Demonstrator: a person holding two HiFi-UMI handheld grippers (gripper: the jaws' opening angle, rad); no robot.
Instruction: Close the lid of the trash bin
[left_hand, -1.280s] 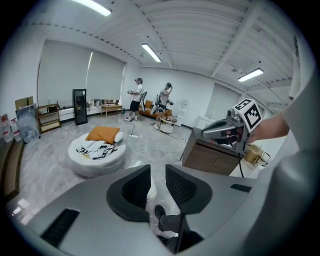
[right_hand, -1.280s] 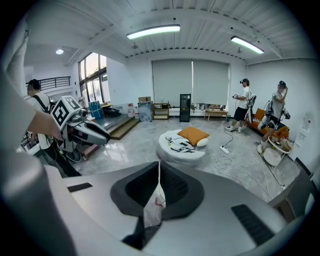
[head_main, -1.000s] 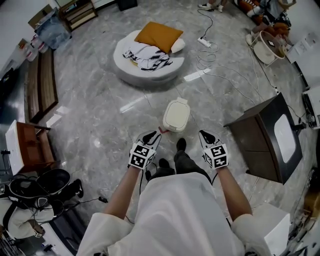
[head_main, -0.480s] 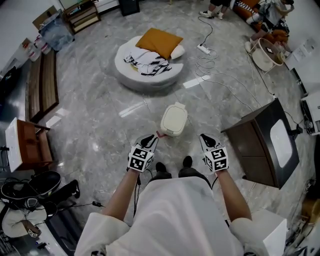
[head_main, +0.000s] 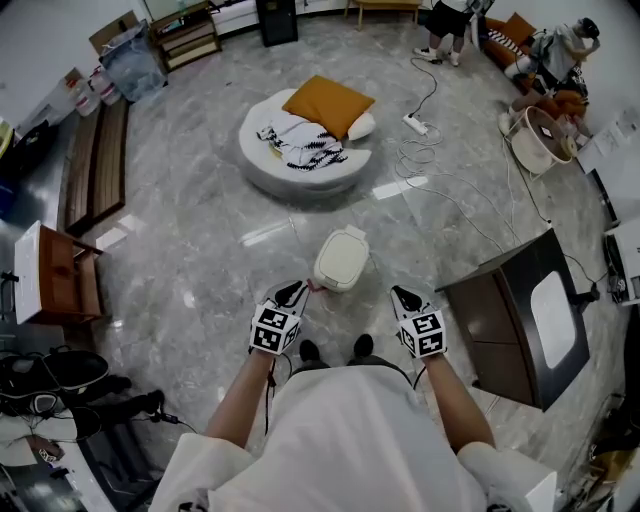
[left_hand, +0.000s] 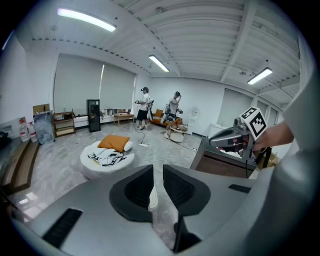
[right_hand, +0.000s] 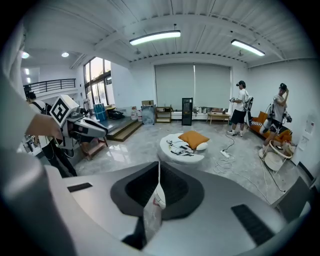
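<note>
The cream trash bin (head_main: 340, 258) stands on the marble floor just ahead of me, its lid lying flat on top. My left gripper (head_main: 293, 291) hovers at the bin's near left corner. Its jaws are closing to a narrow gap with nothing gripped between them. In the left gripper view (left_hand: 158, 170) a sliver of the bin (left_hand: 153, 199) shows through that gap. My right gripper (head_main: 400, 296) hangs to the bin's near right, apart from it. In the right gripper view (right_hand: 159, 167) its jaws meet in a thin line, and the bin (right_hand: 159, 196) shows below them.
A dark cabinet (head_main: 510, 320) stands close on the right. A round white cushion bed with an orange pillow (head_main: 305, 145) lies beyond the bin. Cables and a power strip (head_main: 415, 125) trail at the back right, and a wooden bench (head_main: 90, 165) lies at the far left. People stand at the far end.
Both grippers have lifted a little and drawn back from the bin. The person's feet have shifted back. The bin has not moved and its lid stays down.
</note>
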